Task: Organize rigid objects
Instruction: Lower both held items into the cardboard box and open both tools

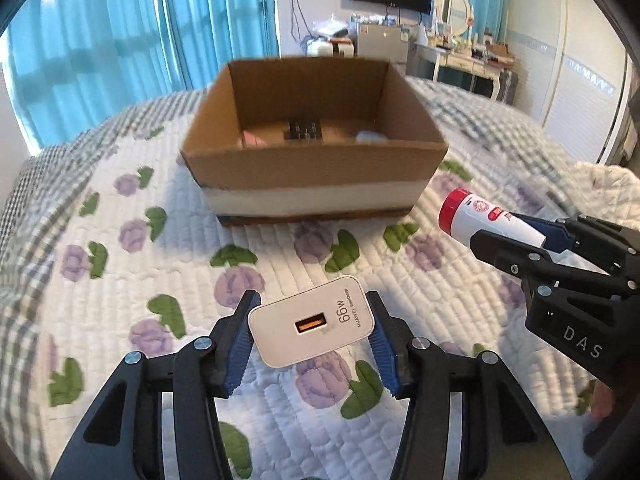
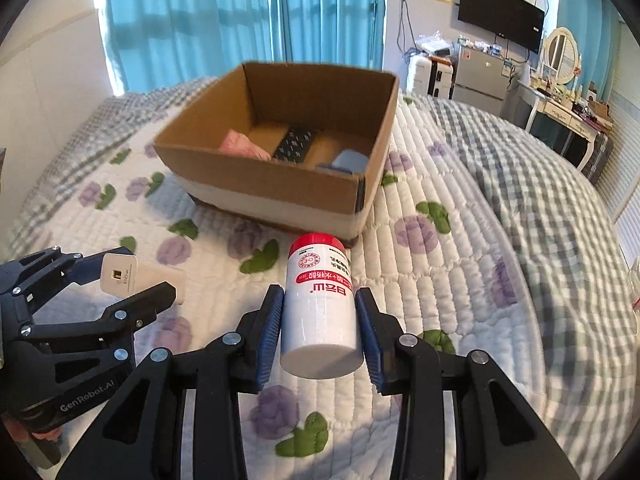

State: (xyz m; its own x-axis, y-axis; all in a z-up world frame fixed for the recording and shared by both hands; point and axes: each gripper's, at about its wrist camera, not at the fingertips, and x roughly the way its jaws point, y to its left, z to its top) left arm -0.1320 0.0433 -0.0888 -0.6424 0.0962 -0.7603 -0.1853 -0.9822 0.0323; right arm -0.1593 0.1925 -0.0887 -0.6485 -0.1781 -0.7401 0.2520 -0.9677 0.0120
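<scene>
My left gripper (image 1: 311,322) is shut on a white 66W charger (image 1: 312,326), held above the quilt in front of the open cardboard box (image 1: 312,160). My right gripper (image 2: 319,318) is shut on a white bottle with a red cap (image 2: 319,308), held above the quilt, near the box's (image 2: 280,196) front right corner. In the left wrist view the bottle (image 1: 480,216) and the right gripper (image 1: 516,232) show at the right. In the right wrist view the charger (image 2: 120,274) and the left gripper (image 2: 128,276) show at the left. The box holds a pink item (image 2: 240,144), a black patterned item (image 2: 296,144) and a blue item (image 2: 348,162).
The box sits on a bed with a white quilt (image 1: 132,280) printed with purple flowers. Blue curtains (image 1: 120,40) hang behind. A wall TV (image 2: 500,14), a small fridge (image 2: 480,76) and a dressing table with mirror (image 2: 560,80) stand at the far side.
</scene>
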